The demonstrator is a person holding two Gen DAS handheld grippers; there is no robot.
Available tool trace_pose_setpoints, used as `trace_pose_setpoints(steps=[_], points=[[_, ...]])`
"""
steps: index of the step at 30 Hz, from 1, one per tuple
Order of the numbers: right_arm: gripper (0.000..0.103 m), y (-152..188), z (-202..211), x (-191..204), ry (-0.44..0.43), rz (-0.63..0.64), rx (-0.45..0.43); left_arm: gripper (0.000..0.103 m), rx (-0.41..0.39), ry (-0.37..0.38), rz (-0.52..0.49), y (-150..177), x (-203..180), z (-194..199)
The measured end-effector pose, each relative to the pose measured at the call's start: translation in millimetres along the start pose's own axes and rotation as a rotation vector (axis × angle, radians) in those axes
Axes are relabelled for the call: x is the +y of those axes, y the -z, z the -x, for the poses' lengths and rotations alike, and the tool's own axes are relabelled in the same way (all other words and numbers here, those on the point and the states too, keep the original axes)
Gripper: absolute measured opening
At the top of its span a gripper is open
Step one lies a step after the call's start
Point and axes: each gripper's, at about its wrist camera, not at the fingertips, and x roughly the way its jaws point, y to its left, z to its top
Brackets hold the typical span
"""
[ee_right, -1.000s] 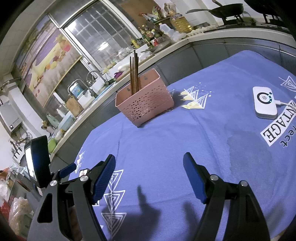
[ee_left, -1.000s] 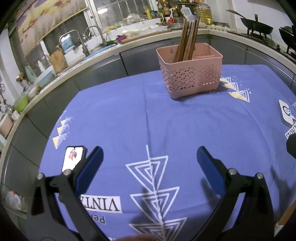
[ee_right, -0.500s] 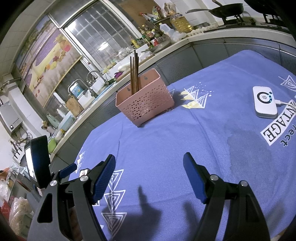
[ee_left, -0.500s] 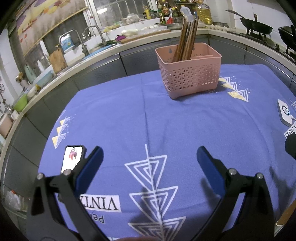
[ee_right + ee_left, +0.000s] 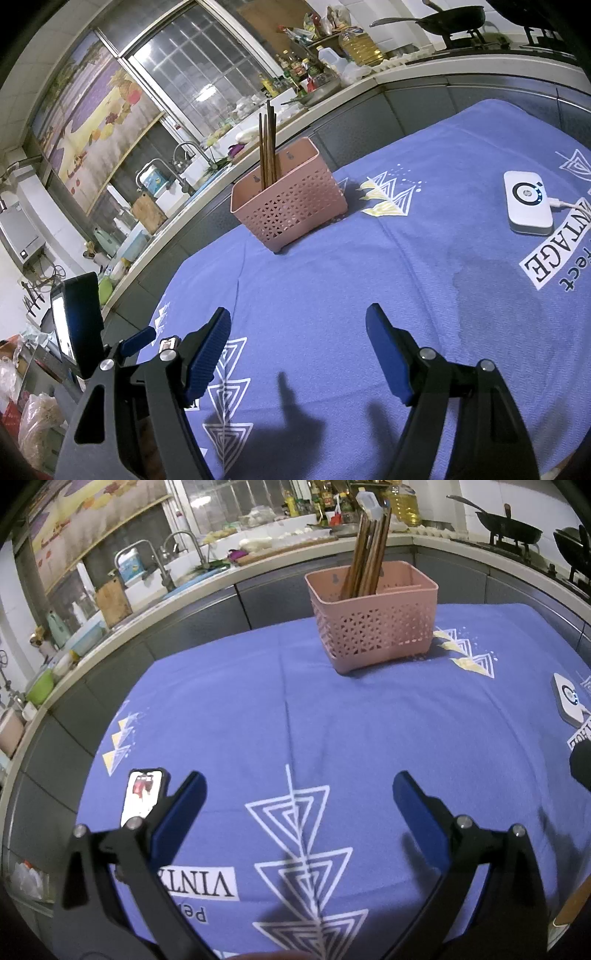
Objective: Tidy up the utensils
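While the chopsticks stood upright in the left rear compartment of the pink basket, near the far edge of the blue tablecloth, no loose utensil lay on the cloth in either view. Both tools hung well short of the basket: the left gripper and the right gripper each had its jaws spread apart with nothing between them, only bare cloth below. A phone lay just beside the left gripper's left finger, and a white device with its cable rested well to the right of the basket. Judged from this layout, the chief risk was to the tall, top-heavy bundle: a reach that struck the sticks or the light basket's rim could tip the basket over; a low sweep could also snag the cloth or knock the phone
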Motion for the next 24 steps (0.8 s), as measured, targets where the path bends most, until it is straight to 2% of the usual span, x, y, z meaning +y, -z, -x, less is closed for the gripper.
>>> trace_pose_setpoints(steps=[24], points=[[0.075,-0.3,-0.6,-0.9,-0.001,-0.001,0.000,0.097,0.001,-0.001,-0.003,1.2,-0.9,-0.9]])
